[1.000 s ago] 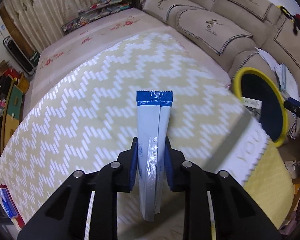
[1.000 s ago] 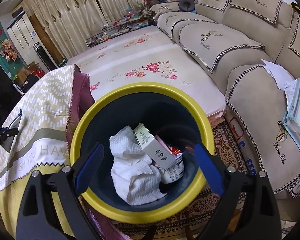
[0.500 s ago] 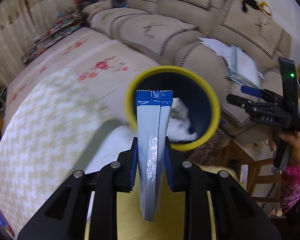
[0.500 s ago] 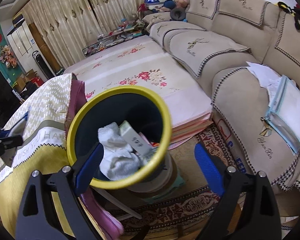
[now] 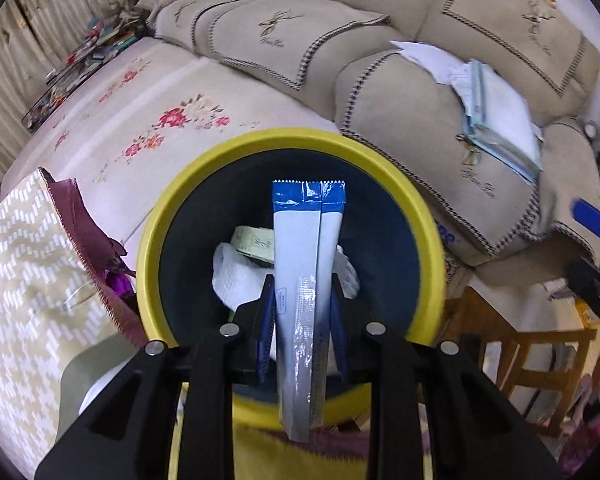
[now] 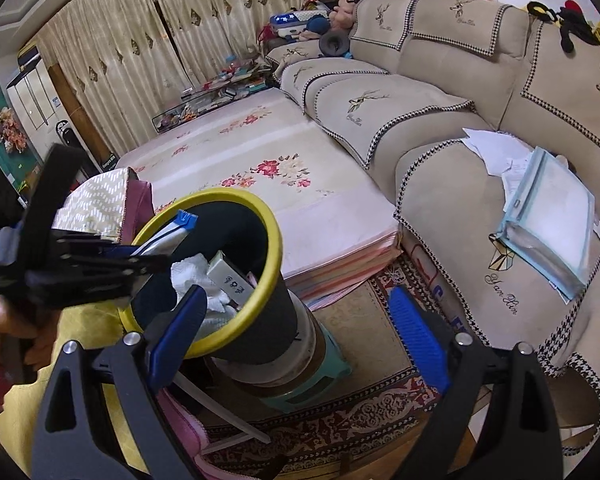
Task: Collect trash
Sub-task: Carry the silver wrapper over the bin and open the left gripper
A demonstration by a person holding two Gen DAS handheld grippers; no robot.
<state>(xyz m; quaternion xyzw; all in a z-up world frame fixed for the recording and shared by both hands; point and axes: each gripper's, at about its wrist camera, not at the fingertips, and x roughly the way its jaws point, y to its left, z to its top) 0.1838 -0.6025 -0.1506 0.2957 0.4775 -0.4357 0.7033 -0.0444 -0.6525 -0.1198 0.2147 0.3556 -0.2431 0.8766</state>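
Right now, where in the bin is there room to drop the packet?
The bin has dark bare room along its far and right walls. The near-left side is crowded by the white cloth and small box. The left tongs hold the packet above.

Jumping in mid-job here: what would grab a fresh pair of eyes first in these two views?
First, the blue-and-white packet clamped upright in the left tool, poised over the mouth of the yellow-rimmed bin. Inside the bin lie a crumpled white towel and a pale green box. In the right wrist view, the right tool hangs open and empty beside the bin, which stands on a green stool by the beige sofa.
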